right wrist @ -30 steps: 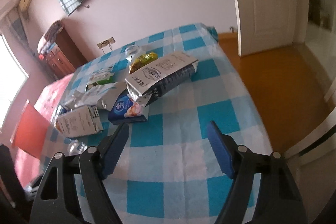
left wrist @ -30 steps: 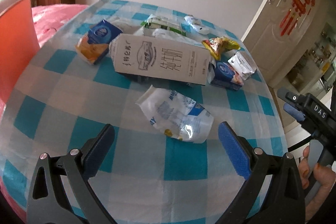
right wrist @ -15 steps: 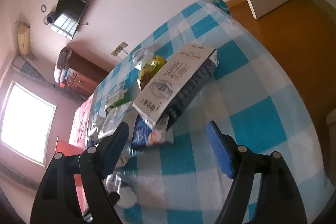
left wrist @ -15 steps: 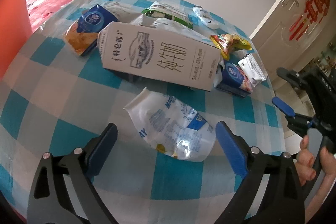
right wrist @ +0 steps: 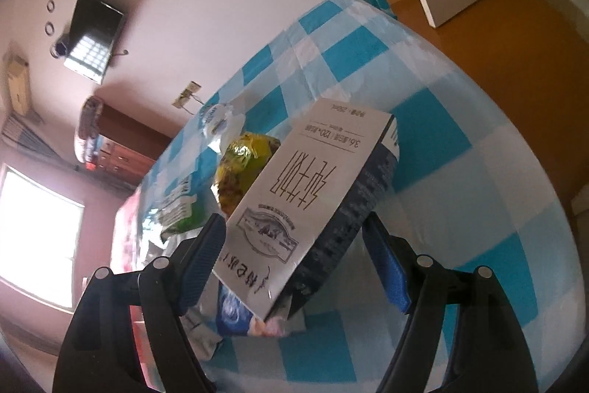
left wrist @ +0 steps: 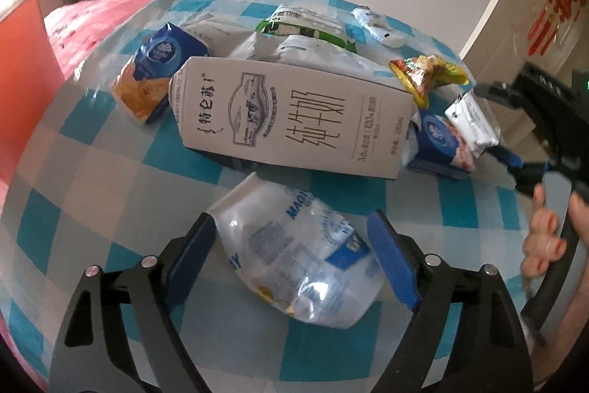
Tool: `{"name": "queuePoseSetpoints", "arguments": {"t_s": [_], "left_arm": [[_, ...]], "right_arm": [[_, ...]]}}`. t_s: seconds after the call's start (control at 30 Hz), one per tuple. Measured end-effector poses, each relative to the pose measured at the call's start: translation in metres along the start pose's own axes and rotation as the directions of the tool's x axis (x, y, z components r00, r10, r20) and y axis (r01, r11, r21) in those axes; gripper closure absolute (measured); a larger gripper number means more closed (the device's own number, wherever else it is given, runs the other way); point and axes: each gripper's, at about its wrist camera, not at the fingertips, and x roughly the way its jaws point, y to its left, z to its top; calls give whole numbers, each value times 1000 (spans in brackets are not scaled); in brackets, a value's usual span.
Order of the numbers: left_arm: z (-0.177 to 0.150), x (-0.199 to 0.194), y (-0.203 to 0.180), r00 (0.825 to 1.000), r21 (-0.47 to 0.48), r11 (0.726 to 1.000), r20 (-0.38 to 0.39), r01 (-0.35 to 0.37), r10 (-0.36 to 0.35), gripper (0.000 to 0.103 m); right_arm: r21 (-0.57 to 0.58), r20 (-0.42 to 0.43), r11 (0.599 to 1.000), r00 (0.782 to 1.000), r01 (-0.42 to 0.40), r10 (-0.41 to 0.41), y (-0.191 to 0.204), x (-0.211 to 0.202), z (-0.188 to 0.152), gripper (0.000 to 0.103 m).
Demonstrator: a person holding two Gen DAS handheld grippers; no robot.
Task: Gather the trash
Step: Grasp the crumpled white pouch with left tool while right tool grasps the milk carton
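I see soft daylight from a blown-out window at far left. Both fisheye views bend and darken at their edges; the right one looks hazy.

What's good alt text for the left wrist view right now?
The left hand-held gripper straddles a crumpled clear bag on a blue-checked table, its jaws just closing in but not yet pressing. Behind the bag lies a white carton amid snack wrappers, with the other hand-held gripper at right.
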Motion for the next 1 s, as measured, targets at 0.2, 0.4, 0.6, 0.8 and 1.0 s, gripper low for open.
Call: {"name": "queuePoseSetpoints", "arguments": {"t_s": [0.2, 0.4, 0.6, 0.8, 1.0], "left_arm": [[-2, -4, 7, 1000, 19, 1000, 17, -12, 12, 34], [-2, -8, 20, 1000, 14, 1000, 27, 11, -11, 53], [-4, -11, 33, 998, 3, 998, 33, 62, -62, 60], [-8, -16, 56, 992, -48, 992, 44, 121, -119, 65], [-11, -20, 70, 988, -71, 986, 46, 152, -149, 66]], "right_arm": [[-95, 26, 991, 995, 96, -94, 17, 15, 7, 19], [-168, 31, 980, 994, 105, -102, 26, 25, 1, 14], [-158, 51, 983, 995, 89, -82, 25, 18, -4, 25], [-178, 80, 980, 994, 87, -74, 26, 6, -12, 33], [-236, 121, 968, 991, 80, -53, 36, -17, -18, 64]]}}
